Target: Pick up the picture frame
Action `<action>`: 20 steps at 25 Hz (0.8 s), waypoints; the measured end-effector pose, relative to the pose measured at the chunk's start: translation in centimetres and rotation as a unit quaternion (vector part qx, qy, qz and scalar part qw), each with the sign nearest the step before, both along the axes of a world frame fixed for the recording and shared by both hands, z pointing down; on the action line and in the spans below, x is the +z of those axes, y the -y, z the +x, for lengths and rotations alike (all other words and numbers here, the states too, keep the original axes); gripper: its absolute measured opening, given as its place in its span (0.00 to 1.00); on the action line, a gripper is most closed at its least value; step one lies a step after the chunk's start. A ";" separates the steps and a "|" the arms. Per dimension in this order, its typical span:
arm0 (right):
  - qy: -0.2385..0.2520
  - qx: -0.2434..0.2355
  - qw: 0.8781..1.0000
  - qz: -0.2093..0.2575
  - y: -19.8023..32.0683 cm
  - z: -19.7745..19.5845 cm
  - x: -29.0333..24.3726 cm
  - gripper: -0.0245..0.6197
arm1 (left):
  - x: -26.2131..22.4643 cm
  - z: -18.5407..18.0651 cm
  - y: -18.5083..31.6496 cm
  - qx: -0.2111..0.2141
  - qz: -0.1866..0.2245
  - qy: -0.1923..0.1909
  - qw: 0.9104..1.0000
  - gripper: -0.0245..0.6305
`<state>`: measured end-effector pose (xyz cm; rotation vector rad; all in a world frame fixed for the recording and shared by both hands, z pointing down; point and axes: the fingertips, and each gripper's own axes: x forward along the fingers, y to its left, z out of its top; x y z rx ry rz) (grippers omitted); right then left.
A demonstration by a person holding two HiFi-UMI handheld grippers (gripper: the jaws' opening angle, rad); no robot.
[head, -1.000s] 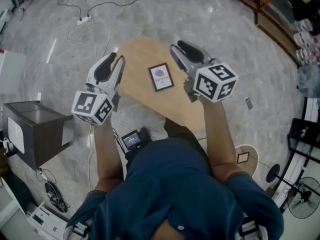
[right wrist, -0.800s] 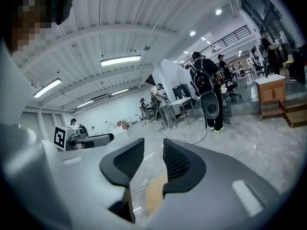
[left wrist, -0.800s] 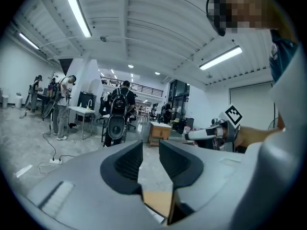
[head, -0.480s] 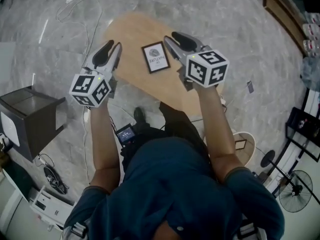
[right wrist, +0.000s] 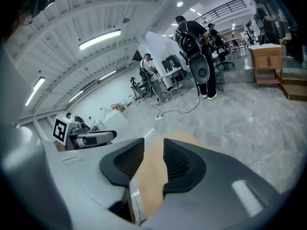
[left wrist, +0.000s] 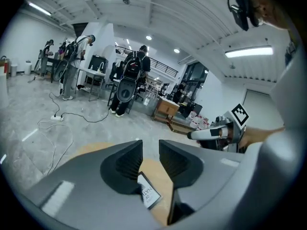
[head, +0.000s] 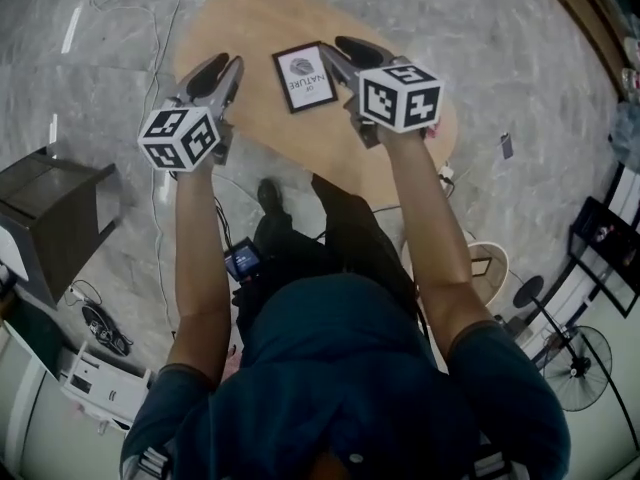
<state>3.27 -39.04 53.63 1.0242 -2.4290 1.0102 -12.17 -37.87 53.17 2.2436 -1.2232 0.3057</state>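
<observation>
A black-edged picture frame (head: 305, 76) with a white print lies flat on the oval wooden table (head: 250, 18). My right gripper (head: 335, 52) hovers just right of the frame's right edge, jaws slightly apart and empty. Over the table's left edge is my left gripper (head: 224, 70), also narrowly open and holding nothing. In the left gripper view the frame (left wrist: 149, 195) shows low between the jaws of the left gripper (left wrist: 150, 150). The right gripper (right wrist: 153, 150) looks along bare tabletop (right wrist: 154, 176); a glossy strip at its lower left may be the frame's edge.
A dark box (head: 50, 213) stands on the floor to the left. To the right are a small round stool (head: 488, 268) and a fan (head: 575, 368). A small screen device (head: 245, 261) lies by the person's feet. People and desks (left wrist: 127, 80) fill the hall behind.
Both grippers have reached forward over the table. The right gripper has closed in on the frame's right edge. The frame has not moved on the table.
</observation>
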 end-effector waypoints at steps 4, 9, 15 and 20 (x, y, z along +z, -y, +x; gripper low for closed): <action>-0.006 -0.002 1.000 -0.026 0.4 0.3 4.5 0.21 | 4.5 0.6 0.4 0.000 -0.033 -0.006 0.999 0.20; -0.023 -0.003 0.998 -0.059 0.6 1.1 10.2 0.21 | 9.9 1.3 0.5 0.000 -0.073 -0.009 0.997 0.20; -0.045 0.000 0.994 -0.100 0.9 1.5 17.0 0.21 | 16.9 1.7 0.4 0.002 -0.129 -0.015 0.992 0.20; -0.056 0.009 0.989 -0.133 1.4 1.8 22.6 0.21 | 22.4 2.3 0.5 -0.003 -0.172 -0.032 0.985 0.20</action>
